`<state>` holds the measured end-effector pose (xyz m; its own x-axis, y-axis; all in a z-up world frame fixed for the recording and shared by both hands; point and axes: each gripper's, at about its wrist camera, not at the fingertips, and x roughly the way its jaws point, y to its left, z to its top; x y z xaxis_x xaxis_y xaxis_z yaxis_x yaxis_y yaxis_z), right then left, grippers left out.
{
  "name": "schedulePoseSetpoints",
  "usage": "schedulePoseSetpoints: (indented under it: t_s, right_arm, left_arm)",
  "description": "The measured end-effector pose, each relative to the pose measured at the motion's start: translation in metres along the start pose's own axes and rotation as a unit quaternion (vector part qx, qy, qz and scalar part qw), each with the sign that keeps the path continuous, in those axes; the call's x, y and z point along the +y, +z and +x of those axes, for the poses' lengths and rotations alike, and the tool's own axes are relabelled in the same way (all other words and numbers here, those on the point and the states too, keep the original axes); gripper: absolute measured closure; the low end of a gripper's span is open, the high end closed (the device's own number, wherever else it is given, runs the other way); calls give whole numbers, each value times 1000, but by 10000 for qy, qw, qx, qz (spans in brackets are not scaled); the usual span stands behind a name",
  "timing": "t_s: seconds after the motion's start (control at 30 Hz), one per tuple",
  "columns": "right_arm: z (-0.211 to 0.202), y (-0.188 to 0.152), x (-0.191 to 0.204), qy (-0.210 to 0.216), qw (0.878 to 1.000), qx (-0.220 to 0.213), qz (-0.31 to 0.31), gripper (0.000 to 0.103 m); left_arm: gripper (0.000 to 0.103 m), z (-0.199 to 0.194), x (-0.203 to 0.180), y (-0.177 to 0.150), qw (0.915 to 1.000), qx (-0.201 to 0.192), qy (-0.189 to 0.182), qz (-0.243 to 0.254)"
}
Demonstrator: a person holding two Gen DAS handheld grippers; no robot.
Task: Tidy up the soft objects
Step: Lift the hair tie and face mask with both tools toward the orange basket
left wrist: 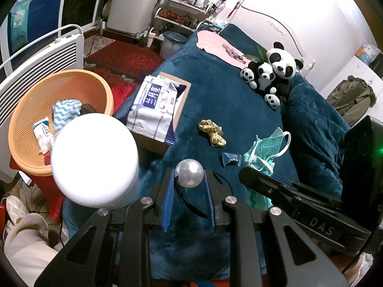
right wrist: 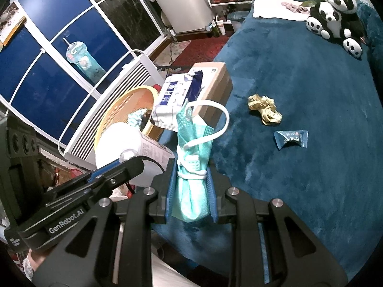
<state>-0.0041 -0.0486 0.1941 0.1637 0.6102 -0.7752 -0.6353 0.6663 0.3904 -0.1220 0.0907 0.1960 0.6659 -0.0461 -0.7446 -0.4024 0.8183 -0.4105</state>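
Left gripper (left wrist: 189,179) pinching a pearl-headed hair tie (left wrist: 189,173) between nearly closed fingers (left wrist: 168,191), the thin black elastic loop trailing down behind the bead. Right gripper (right wrist: 191,179) clamped on a bunched teal face mask (right wrist: 194,148), blue fingers (right wrist: 172,186) pressed against its sides, one white ear loop arching up over the top. Both held above the near edge of a bed covered in dark teal blanket (left wrist: 227,100).

Still lying on the blanket: a crumpled yellow measuring tape (left wrist: 211,132) and, nearer, a small blue candy wrapper (left wrist: 231,159), apart from each other. Further left, a blue-and-white wet wipes pack (left wrist: 155,110) resting on a cardboard box (left wrist: 183,100). At the far end, a plush panda group (left wrist: 271,74) next to a pink cloth (left wrist: 215,44).

Beside the bed, an orange mesh basket (left wrist: 31,148) holding a blue-and-white wavy cloth (left wrist: 64,112) and a small packet. A white round container (left wrist: 95,160) just in front of the basket, blurred and overexposed. White panel heater (left wrist: 36,62) behind the basket.
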Motion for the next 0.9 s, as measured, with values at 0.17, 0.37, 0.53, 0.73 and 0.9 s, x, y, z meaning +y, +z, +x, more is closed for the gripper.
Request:
schedulePoseSetpoints:
  t_s: [0.17,0.37,0.53,0.73,0.9]
  right_arm:
    - [2,7,10,38,10000,-2,-58,79]
    - [5,14,21,85,9999,-1,-127,79]
    - [9,19,34,130,9997,15,-206,79]
    - [13,27,53,182,9992,26,-343,79]
    - [22,35,70,247,9985,68,-484,79]
  left_arm:
    - [80,-8,10,7,9999,-58,17,-89]
    - [80,-16,20,13,9997,-123,23,-189]
    - [80,-24,33,18,9994,-183,38,-298]
    - [80,-34,52,25,9983,-298,19,-502]
    - [80,-42,74,29,9963,-397,50,-757]
